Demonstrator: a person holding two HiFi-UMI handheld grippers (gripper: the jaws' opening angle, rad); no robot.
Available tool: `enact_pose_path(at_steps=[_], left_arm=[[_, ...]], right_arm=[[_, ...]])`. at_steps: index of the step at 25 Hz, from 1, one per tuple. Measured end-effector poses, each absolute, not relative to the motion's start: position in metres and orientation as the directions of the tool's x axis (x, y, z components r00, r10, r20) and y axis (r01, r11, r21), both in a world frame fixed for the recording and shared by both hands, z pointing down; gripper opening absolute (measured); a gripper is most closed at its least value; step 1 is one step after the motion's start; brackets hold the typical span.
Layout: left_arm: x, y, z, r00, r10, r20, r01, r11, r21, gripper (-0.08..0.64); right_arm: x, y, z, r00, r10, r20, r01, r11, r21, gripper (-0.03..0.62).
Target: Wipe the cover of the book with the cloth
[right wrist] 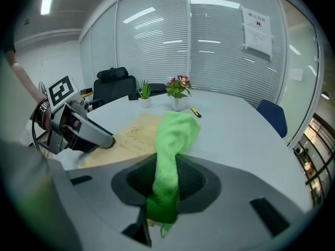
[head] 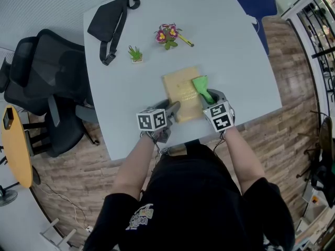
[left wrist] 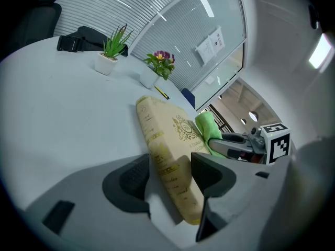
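Head view: the tan book [head: 181,90] lay near the table's [head: 235,51] front edge. Left gripper view: the left gripper [left wrist: 170,179] clamped its near edge, likely steadying it. Right gripper view: the right gripper [right wrist: 166,184] pinched the green cloth [right wrist: 175,132], poised over the cover.

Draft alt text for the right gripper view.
The right tool is clamped on a green cloth whose free end lies over the edge of a tan book on a white table. At left, the left tool grips the book; two potted plants stand behind.
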State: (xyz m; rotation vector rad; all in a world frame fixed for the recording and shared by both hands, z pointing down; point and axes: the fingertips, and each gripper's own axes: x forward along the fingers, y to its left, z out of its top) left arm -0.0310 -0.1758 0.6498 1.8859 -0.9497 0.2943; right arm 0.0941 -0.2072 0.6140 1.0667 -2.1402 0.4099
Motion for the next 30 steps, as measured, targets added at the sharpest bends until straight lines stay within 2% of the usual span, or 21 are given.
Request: enact_pose_path(at_steps=[11,18,24,30], left_arm=[[-0.030,-0.176,0.651,0.667,-0.486,0.565,-0.721,-0.228,0.654,0.250],[-0.030,-0.175,0.651,0.665,-0.484,0.569,-0.723,-0.229,0.651,0.250],[-0.030,-0.176,0.651,0.661,-0.488,0.571,-0.728,-0.228,0.647,0.250],[-0.030,-0.175,0.651,0.657,-0.490,0.572,-0.731,-0.230,0.642,0.250]], right_arm=[[0.105,-0.210,0.615,-0.393,-0.577,0.716,-0.826,0.564,0.001,0.100],[0.101,-0.215,0.608,-0.374,-0.594,0.712,-0.821,0.569,0.044,0.100],[0.070,-0.229,0.597,-0.417,-0.586,0.695,-0.756,0.648,0.093,0.100],[0.018,-0.233,0.592,-0.497,-0.514,0.699,-0.639,0.762,0.106,0.100]])
